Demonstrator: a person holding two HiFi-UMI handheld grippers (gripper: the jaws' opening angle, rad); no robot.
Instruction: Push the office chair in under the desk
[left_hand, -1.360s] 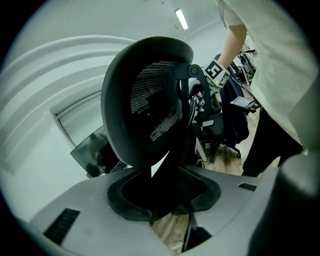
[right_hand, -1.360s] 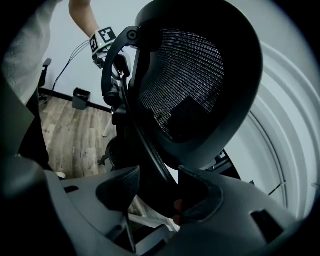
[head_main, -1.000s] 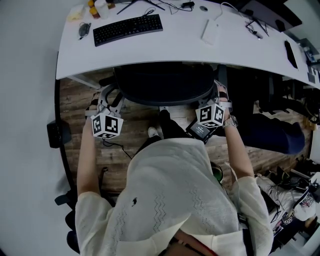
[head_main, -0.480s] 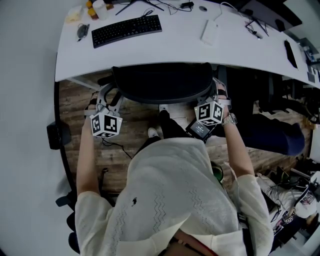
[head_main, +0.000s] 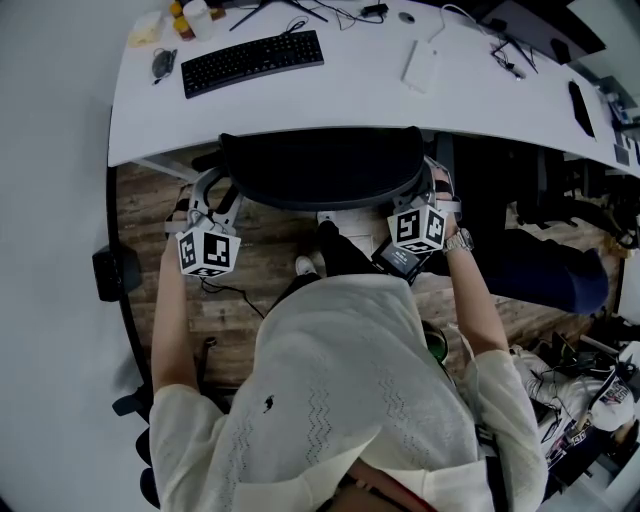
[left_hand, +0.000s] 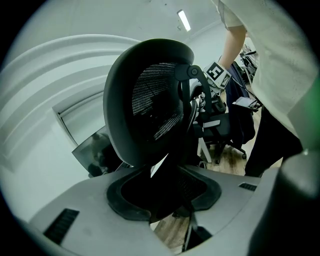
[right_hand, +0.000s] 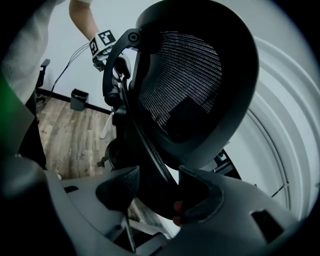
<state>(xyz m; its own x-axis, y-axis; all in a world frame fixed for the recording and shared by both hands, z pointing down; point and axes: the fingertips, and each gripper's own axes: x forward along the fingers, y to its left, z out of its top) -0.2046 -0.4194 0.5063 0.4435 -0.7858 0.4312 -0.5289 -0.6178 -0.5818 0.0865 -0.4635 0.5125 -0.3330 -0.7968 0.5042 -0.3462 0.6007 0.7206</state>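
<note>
The left gripper and right gripper each clamp a side rim of the black mesh-backed office chair between their jaws. Its seat lies beyond them under the white curved desk. The push looks nearly done, and a short, even shove should finish it.

1. The curved white desk carries a black keyboard, a small dark item, a flat white device and loose cables.
2. The wooden floor bears the office chair, whose back is at the desk's edge, and a thin black cable.
</note>
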